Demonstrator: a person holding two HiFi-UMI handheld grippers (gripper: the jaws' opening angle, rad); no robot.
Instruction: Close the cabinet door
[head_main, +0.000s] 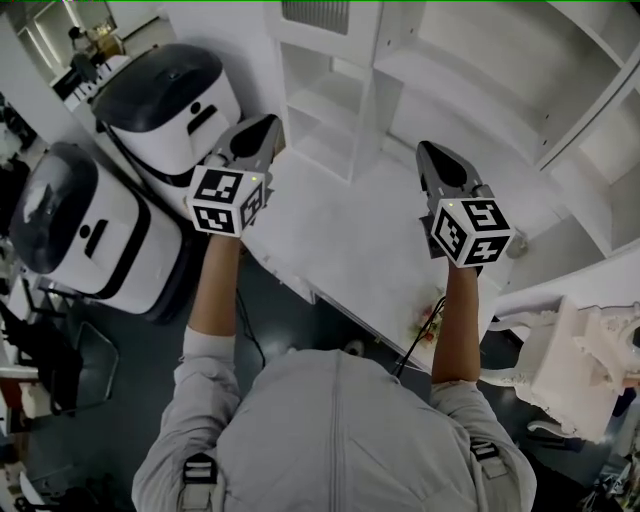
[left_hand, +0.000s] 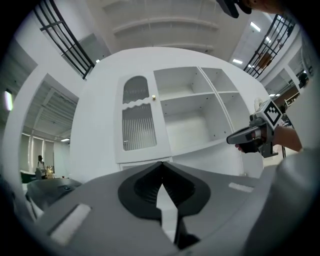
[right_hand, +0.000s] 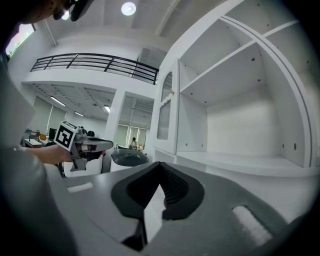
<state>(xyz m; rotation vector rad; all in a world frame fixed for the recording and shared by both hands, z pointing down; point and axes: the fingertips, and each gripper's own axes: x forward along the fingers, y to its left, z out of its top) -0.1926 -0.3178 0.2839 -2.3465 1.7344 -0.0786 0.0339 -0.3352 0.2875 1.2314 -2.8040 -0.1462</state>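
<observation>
The white cabinet (head_main: 470, 90) stands ahead with bare shelves (left_hand: 192, 95). Its door (left_hand: 138, 120), with a ribbed glass panel and a small knob (left_hand: 153, 97), lies flush with the cabinet front at the left. In the right gripper view the door (right_hand: 166, 107) shows edge-on. My left gripper (head_main: 268, 122) is shut with nothing in it and hangs level over the counter's left corner, short of the door. My right gripper (head_main: 425, 148) is also shut and empty, in front of the open shelves. Each gripper shows in the other's view: right (left_hand: 231, 139), left (right_hand: 111, 145).
A white counter (head_main: 360, 250) runs below the shelves. Two white-and-black rounded machines (head_main: 165, 95) (head_main: 80, 225) stand at the left. A white ornate object (head_main: 570, 360) sits at the lower right. A person (right_hand: 133, 143) stands far off in the hall.
</observation>
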